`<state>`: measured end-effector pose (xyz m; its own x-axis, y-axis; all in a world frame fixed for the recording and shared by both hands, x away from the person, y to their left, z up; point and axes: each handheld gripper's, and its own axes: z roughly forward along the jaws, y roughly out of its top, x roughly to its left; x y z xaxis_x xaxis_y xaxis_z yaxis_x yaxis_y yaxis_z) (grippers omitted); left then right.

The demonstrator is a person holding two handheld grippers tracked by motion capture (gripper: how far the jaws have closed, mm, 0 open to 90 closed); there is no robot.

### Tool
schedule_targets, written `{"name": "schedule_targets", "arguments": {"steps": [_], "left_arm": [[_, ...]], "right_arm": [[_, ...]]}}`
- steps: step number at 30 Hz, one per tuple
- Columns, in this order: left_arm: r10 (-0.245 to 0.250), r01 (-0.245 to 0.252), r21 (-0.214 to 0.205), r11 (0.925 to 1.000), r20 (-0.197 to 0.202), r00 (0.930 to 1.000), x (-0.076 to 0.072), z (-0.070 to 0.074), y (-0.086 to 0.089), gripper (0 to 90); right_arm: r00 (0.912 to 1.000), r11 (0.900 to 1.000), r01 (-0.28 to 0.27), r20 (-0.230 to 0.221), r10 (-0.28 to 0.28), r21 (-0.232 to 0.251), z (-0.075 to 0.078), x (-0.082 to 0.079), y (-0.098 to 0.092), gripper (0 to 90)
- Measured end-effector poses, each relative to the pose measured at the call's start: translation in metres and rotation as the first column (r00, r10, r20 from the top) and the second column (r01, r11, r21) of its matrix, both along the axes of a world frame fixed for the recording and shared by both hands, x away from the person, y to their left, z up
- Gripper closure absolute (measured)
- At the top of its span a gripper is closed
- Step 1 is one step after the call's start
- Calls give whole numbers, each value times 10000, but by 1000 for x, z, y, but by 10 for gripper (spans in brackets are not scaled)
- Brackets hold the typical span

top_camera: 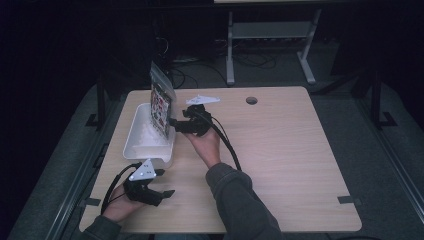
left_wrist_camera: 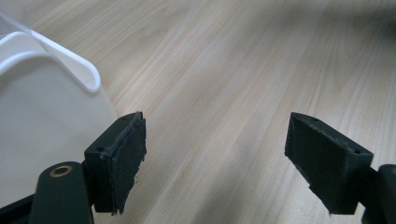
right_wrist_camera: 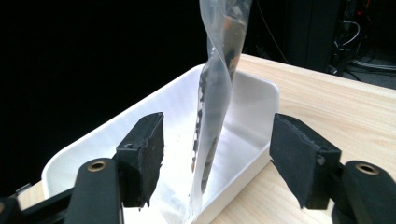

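A clear plastic bag (top_camera: 161,102) with printed contents stands on edge in a white rectangular bin (top_camera: 134,140) at the table's left. In the right gripper view the bag (right_wrist_camera: 215,93) rises twisted from the bin (right_wrist_camera: 252,100), right in front of my open right gripper (right_wrist_camera: 217,161), whose jaws stand wide on either side of it without touching. In the high view my right gripper (top_camera: 175,122) is at the bin's right wall. My left gripper (top_camera: 167,192) rests near the table's front left, open, beside the bin's near corner (left_wrist_camera: 51,116); its jaws (left_wrist_camera: 215,163) hold nothing.
The wooden table (top_camera: 280,165) has a round cable hole (top_camera: 251,100) near its far edge. A white triangular plate (top_camera: 202,99) lies just behind the right gripper. A metal stand (top_camera: 270,35) and cables sit on the dark floor beyond the table.
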<state>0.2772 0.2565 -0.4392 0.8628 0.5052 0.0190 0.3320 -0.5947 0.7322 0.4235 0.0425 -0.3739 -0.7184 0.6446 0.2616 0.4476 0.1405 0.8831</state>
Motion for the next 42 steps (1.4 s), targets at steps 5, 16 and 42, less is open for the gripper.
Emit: {"name": "schedule_targets", "arguments": {"steps": [5,16,42], "left_arm": [[-32,32,1,10000,7,10000,0,0,0,199],[-84,84,71,9999,29,10000,-1,0,-2,199],[-165,165,41,9999,103,9998,-2,0,-4,200]], "right_arm": [[9998,9998,-174,-55,174,-39,-1,-3,-15,320],[9997,9998,-176,-149,177,60,0,-7,-42,307],[9974,9991,-422,-582,427,105,-5,-20,-89,283]]}}
